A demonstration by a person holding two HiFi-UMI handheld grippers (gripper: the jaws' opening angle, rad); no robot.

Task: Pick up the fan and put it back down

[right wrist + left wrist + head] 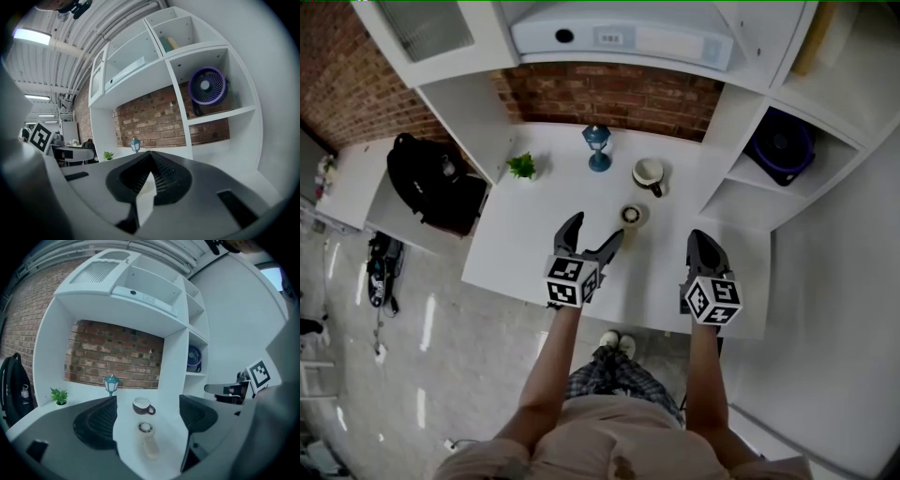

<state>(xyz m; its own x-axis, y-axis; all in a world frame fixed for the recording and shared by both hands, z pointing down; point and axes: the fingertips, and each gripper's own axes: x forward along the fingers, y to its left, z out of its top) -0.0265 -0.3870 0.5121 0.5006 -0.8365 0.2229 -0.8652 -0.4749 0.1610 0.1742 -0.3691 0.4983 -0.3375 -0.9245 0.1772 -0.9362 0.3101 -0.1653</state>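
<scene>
A small beige hand-held fan [631, 217] lies on the white desk [525, 244], its round head toward the back. In the left gripper view this fan [146, 428] lies between and just beyond my jaws, handle toward me. My left gripper [594, 231] is open just short of it, with nothing between its pads [104, 417]. My right gripper [703, 242] hovers over the desk's right side, shut and empty; in the right gripper view [149, 158] its jaws meet. A purple round fan [780, 145] stands in the right shelf compartment, also seen as the purple fan [206, 86].
A dark mug [649, 173], a teal lantern [597, 147] and a small green plant [523, 166] stand at the desk's back. A black bag [431, 183] sits on the lower surface at the left. White shelving [741, 122] flanks the desk under a brick wall.
</scene>
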